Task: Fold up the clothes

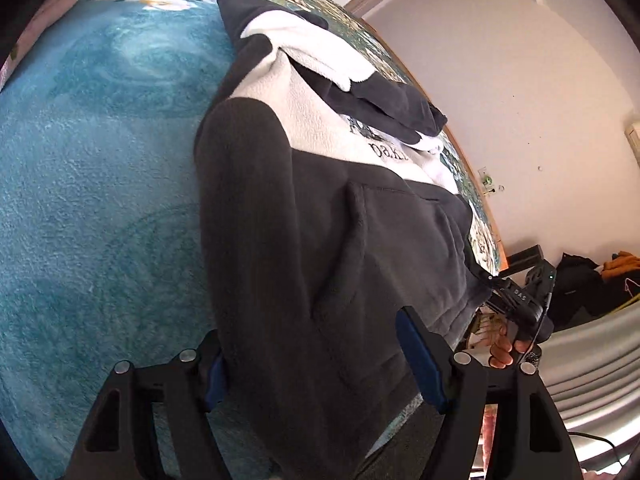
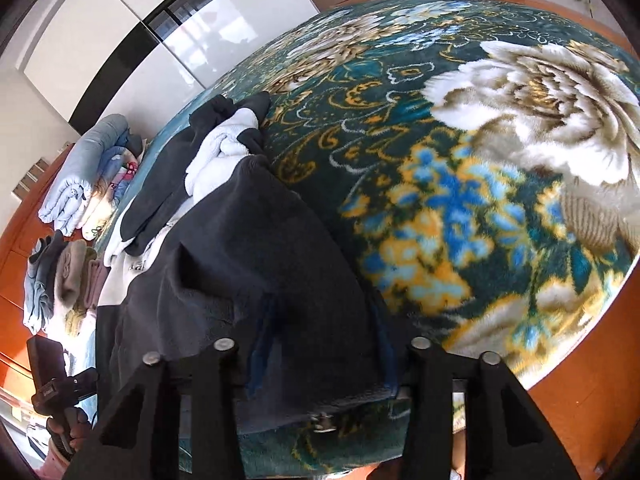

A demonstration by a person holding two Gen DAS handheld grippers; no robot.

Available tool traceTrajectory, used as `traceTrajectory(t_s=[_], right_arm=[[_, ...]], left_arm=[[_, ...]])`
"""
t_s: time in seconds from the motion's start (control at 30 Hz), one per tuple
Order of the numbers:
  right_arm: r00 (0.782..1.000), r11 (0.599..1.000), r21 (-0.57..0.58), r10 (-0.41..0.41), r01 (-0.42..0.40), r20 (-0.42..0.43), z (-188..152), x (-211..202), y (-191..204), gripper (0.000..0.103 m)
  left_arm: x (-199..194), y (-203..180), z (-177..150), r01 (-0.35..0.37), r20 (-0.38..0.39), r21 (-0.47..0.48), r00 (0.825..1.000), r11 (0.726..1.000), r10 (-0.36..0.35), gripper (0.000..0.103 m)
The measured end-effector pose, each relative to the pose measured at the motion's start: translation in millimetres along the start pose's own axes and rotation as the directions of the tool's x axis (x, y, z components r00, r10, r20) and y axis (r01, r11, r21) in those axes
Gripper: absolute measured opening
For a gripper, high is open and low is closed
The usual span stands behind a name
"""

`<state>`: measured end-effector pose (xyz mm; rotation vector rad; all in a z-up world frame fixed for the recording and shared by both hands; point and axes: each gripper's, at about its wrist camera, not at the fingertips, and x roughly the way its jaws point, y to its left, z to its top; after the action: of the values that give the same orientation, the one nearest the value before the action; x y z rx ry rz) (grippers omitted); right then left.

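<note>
A dark grey and white fleece hoodie [image 1: 320, 220] lies spread on the blanket-covered bed. In the left wrist view my left gripper [image 1: 316, 364] is open, its blue-padded fingers straddling the hem of the hoodie. My right gripper [image 1: 516, 300] shows there at the hoodie's far bottom corner, held by a hand. In the right wrist view the hoodie [image 2: 248, 264] fills the lower middle; my right gripper [image 2: 320, 360] is open with the dark fabric lying between and over its fingers. The hood and folded sleeve [image 2: 224, 140] lie farther off.
The bed carries a teal floral blanket [image 2: 480, 160] with a blue swirl part [image 1: 100, 160]. Folded clothes and bedding [image 2: 80, 184] are stacked at the bed's far end. White wardrobe doors [image 2: 160, 32] stand behind. A white wall [image 1: 520, 100] flanks the bed.
</note>
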<state>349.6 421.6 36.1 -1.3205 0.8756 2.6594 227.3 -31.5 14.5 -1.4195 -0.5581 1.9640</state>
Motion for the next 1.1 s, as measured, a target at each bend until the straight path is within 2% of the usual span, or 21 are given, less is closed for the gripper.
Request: traceTrajectory(t_s=[0.07, 0.1, 0.17, 0.23, 0.3, 0.37, 0.4, 0.47, 0.53, 0.6, 0.63, 0.7, 0.8, 0.93, 1.03, 1.1], right_arm=[[1.0, 0.999, 0.044, 0.028, -0.028, -0.007, -2, -3, -1, 0.026], [0.999, 0.998, 0.057, 0.042, -0.042, -0.01, -4, -5, -1, 0.023], [0.999, 0.998, 0.05, 0.035, -0.034, -0.018, -7, -8, 5, 0.021], [1.0, 0.999, 0.036, 0.022, -0.021, -0.017, -10, -13, 12, 0.02], [1.0, 1.0, 0.028, 0.008, -0.007, -0.011, -13, -19, 17, 0.019], [1.0, 0.999, 0.038, -0.011, 0.011, -0.006, -14, -25, 18, 0.019], [1.0, 0.999, 0.045, -0.013, 0.013, -0.006, -15, -27, 19, 0.019], [1.0, 0.998, 0.064, 0.013, -0.012, -0.012, -19, -31, 20, 0.018], [0.997, 0.994, 0.074, 0.081, -0.081, -0.004, -26, -44, 27, 0.017], [0.981, 0.978, 0.076, 0.191, -0.192, 0.012, -38, -65, 40, 0.017], [0.965, 0.963, 0.068, 0.26, -0.261, 0.025, -44, -76, 48, 0.017], [0.916, 0.916, 0.041, 0.396, -0.399, 0.06, -54, -95, 58, 0.017], [0.856, 0.857, 0.051, 0.508, -0.513, 0.094, -50, -106, 60, 0.017], [0.822, 0.81, 0.145, 0.559, -0.569, 0.108, -3, -80, 59, 0.017], [0.825, 0.797, 0.214, 0.553, -0.565, 0.117, 48, -50, 60, 0.017], [0.84, 0.801, 0.257, 0.53, -0.541, 0.118, 88, -22, 61, 0.017]], left_arm=[[2, -4, -4, -0.002, -0.008, -0.004, 1.0, 1.0, 0.002, 0.063], [2, -6, -6, -0.026, -0.006, 0.001, 1.0, 1.0, 0.026, 0.058], [0, -6, -7, -0.062, -0.011, 0.001, 0.998, 0.998, 0.062, 0.036], [-2, -4, -9, -0.077, -0.023, -0.006, 0.997, 0.997, 0.077, 0.022], [-3, 0, -13, -0.049, -0.044, -0.027, 0.998, 0.998, 0.048, 0.017], [-6, 0, -18, -0.055, -0.048, -0.008, 0.997, 0.998, 0.055, 0.008], [-9, 0, -20, -0.054, -0.044, 0.002, 0.998, 0.999, 0.054, 0.008], [-26, 3, -17, -0.002, -0.014, -0.01, 1.0, 1.0, 0.002, 0.007], [-55, 8, -12, 0.061, 0.041, -0.033, 0.997, 0.998, -0.06, 0.007], [-92, 10, -10, 0.1, 0.096, -0.034, 0.991, 0.994, -0.096, 0.006], [-111, 10, -10, 0.117, 0.121, -0.027, 0.986, 0.993, -0.113, 0.006], [-144, 11, -14, 0.152, 0.152, 0.002, 0.977, 0.988, -0.151, 0.006], [-166, 22, -6, 0.193, 0.169, -0.027, 0.968, 0.981, -0.186, 0.007], [-152, 40, 40, 0.274, 0.182, -0.144, 0.952, 0.951, -0.246, 0.007], [-133, 46, 92, 0.315, 0.204, -0.209, 0.94, 0.926, -0.274, 0.007], [-115, 53, 135, 0.312, 0.223, -0.246, 0.94, 0.917, -0.26, 0.008]])
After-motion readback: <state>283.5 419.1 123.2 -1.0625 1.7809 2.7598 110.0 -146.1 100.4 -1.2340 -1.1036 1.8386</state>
